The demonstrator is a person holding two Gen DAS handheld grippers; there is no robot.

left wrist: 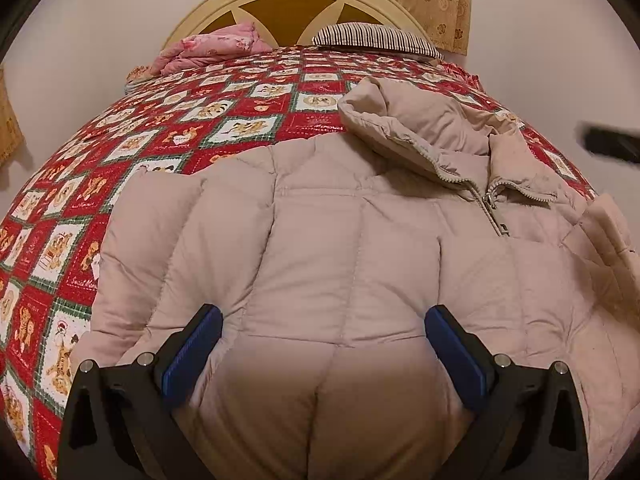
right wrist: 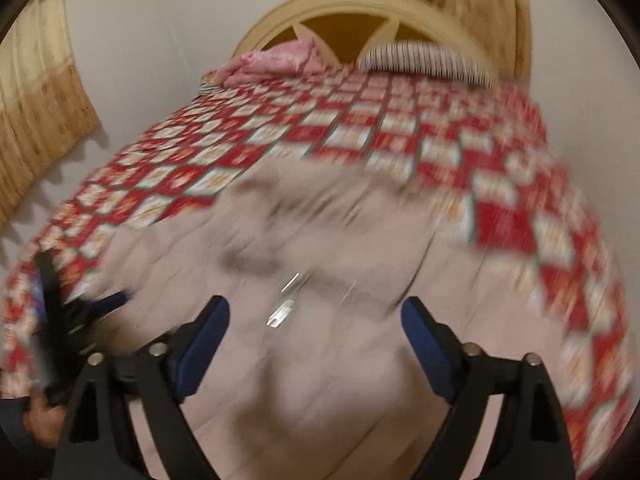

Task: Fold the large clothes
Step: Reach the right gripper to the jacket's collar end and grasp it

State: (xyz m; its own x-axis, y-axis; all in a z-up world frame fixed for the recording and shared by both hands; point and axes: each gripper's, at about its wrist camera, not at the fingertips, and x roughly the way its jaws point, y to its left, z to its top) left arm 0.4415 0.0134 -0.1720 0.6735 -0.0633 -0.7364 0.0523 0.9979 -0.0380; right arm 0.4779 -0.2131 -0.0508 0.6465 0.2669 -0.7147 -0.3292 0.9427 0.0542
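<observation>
The beige puffer jacket (left wrist: 360, 240) lies spread on the bed's quilt (left wrist: 160, 128), collar at one o'clock. Left tongs (left wrist: 323, 344) and right tongs (right wrist: 316, 332) both gape wide, empty. Next: pinch an edge, fold across.

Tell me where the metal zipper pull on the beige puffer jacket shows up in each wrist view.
Left wrist view: the zipper pull hangs right of centre, just below the jacket's folded collar.
Right wrist view: a blurred silver streak low at centre, between the open tool's fingers, is probably it.
Shared landmark: the round cream headboard at the top.
</observation>
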